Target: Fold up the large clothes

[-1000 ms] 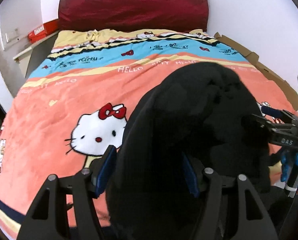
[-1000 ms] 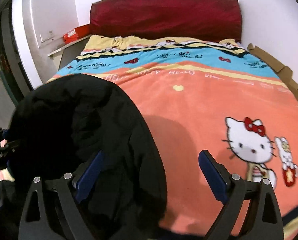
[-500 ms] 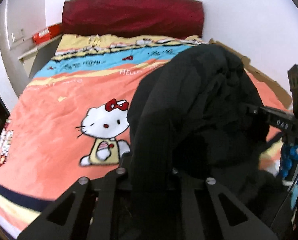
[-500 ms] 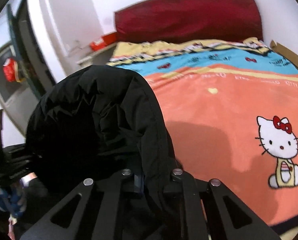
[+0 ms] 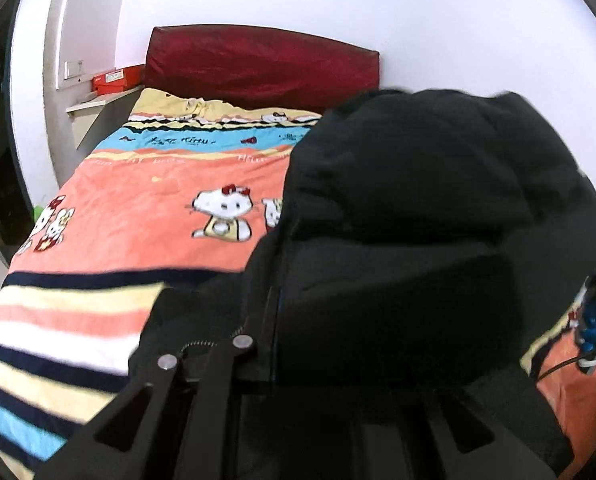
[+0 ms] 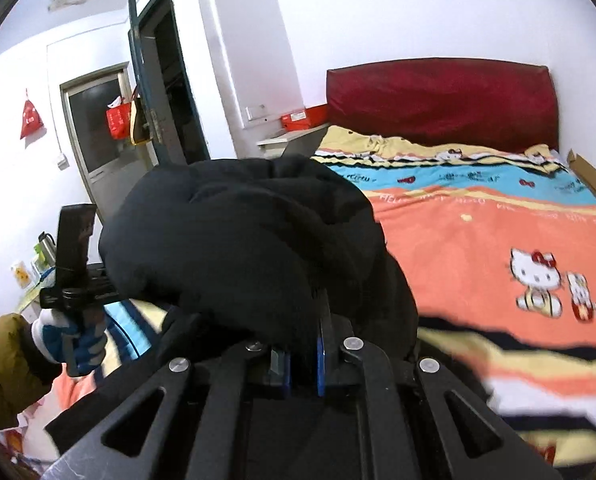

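Black puffy jacket (image 6: 234, 240) bulges before both clamping tools, right tool (image 6: 301, 354) and left tool (image 5: 282, 360), hiding much of the orange fleece cartoon-cat blanket (image 5: 138, 216) on the bed.

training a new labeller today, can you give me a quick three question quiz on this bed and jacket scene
1. True or false: the black jacket lies spread flat on the bedspread.
2. Which gripper is shut on the jacket? A. left gripper only B. right gripper only C. both
3. Fill in: the headboard is dark ____.

Key:
1. False. It is bunched up and lifted off the bed.
2. C. The jaws of each are closed with jacket cloth between them.
3. Red.
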`<state>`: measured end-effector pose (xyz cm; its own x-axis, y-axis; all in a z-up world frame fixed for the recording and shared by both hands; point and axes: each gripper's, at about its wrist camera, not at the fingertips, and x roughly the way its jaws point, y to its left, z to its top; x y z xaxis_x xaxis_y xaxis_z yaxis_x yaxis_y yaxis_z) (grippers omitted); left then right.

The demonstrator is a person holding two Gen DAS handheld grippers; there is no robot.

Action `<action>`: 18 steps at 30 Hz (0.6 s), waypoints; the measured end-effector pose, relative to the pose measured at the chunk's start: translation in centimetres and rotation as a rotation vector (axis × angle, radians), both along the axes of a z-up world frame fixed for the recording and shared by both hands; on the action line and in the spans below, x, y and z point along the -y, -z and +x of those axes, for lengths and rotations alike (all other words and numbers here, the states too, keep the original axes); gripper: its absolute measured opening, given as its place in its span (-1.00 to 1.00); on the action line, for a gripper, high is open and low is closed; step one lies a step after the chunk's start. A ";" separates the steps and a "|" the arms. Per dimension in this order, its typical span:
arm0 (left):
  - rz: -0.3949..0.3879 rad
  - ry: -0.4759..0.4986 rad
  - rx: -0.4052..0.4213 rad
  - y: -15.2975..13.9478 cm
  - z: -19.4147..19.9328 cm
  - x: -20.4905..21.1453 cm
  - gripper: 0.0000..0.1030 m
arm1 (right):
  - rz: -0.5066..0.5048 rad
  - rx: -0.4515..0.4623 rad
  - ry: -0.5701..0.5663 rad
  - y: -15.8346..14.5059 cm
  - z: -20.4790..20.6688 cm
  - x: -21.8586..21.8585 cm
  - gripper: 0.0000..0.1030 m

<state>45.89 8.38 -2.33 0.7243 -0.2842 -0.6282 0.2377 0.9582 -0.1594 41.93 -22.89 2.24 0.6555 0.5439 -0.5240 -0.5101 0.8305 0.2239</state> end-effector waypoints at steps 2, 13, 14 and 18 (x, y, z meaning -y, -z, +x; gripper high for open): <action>0.024 0.011 -0.019 0.5 -2.2 0.3 -0.82 | -0.017 -0.013 0.018 0.0 -2.7 0.0 -0.82; 0.143 0.054 -0.026 5.7 -9.6 2.0 -0.82 | -0.090 -0.127 0.087 6.8 -11.1 -0.3 -0.81; 0.156 0.056 -0.026 6.5 -9.8 2.2 -0.82 | -0.099 -0.149 0.089 8.1 -11.1 -0.2 -0.81; 0.215 0.058 0.004 9.8 -10.2 3.3 -0.77 | -0.150 -0.212 0.106 13.2 -10.2 -0.3 -0.80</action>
<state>35.68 5.04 -12.13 0.7135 -0.1852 -0.6758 0.2936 0.9547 0.0484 31.77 -22.61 -10.96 0.5720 0.3844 -0.7246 -0.3735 0.9085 0.1872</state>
